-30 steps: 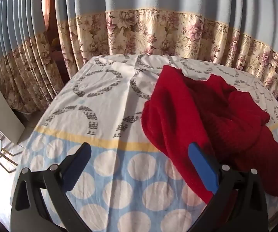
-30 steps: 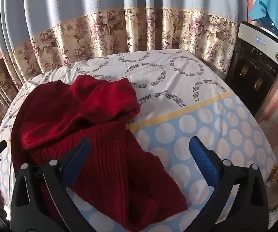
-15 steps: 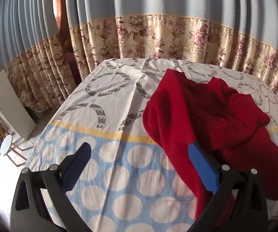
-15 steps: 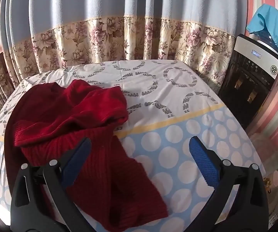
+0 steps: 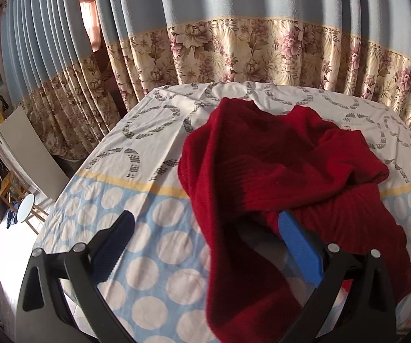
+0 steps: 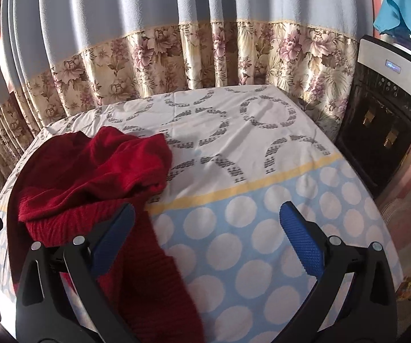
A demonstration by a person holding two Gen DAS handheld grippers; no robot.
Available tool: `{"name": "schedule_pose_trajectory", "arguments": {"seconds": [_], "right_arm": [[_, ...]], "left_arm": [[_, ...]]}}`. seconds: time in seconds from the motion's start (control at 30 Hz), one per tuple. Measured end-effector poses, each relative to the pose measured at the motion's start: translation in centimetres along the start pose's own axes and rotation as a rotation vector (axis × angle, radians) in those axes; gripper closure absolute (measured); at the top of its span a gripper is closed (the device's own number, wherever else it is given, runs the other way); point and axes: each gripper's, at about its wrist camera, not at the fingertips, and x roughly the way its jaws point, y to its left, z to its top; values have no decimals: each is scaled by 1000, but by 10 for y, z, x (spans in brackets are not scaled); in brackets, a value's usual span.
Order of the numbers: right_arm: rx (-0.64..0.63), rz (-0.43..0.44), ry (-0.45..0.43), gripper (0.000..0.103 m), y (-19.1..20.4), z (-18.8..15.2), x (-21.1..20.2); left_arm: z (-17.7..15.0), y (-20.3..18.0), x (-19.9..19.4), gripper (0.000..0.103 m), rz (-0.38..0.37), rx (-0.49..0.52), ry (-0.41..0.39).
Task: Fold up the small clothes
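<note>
While both claws hang above the covered table, this is how things stand.

Red sweater [image 5: 285,165]: a knitted garment lying crumpled on the tablecloth [image 5: 136,188], bunched into thick folds near the middle of the table, with one long ribbed part trailing toward the near edge. In the right wrist view the sweater [image 6: 91,177] fills the left side of the table, and its trailing part runs down under that claw's left finger.

Left gripper [image 5: 205,245]: jaws spread wide, nothing between the blue pads. The right finger [image 5: 299,245] sits in front of the sweater's folds; whether it touches the knit I cannot tell. The left finger hangs over the blue dotted part of the cloth.

Right gripper [image 6: 206,243]: jaws spread wide, nothing held. The left finger [image 6: 113,243] overlaps the ribbed red knit in view, the right finger is over bare dotted cloth.

Tablecloth: white with grey ring patterns at the far half, a yellow stripe, then light blue with white dots near the camera.

Curtain [image 6: 176,28]: blue with a floral band, hanging just behind the table.

Water dispenser [image 6: 382,108]: black-fronted, standing beside the table's right edge, with a blue cloth [image 6: 402,14] draped on top.
</note>
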Motion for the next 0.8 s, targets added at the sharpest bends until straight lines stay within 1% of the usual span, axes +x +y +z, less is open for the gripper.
{"name": "schedule_pose_trajectory", "arguments": {"seconds": [0.2,0.33,0.57,0.67,0.8], "right_arm": [[5,-7,-14,3,-14,7,-5],[-4,-16,-9,3,-14,8,-8],[-1,-21,-8,3,-2,2,-16],[10,-21,-18,3,7,-2,-21],[15,-44,-34,3,26,-8,-27]], "left_arm": [[2,-9,-2,2,8,-11,-10],[1,-11,-1,2,-6,-13,-9],[0,-1,2,2,-26,3,-17],[3,8,6,2,-42,15,-24],[4,23,16,2,-73,25,-30]]}}
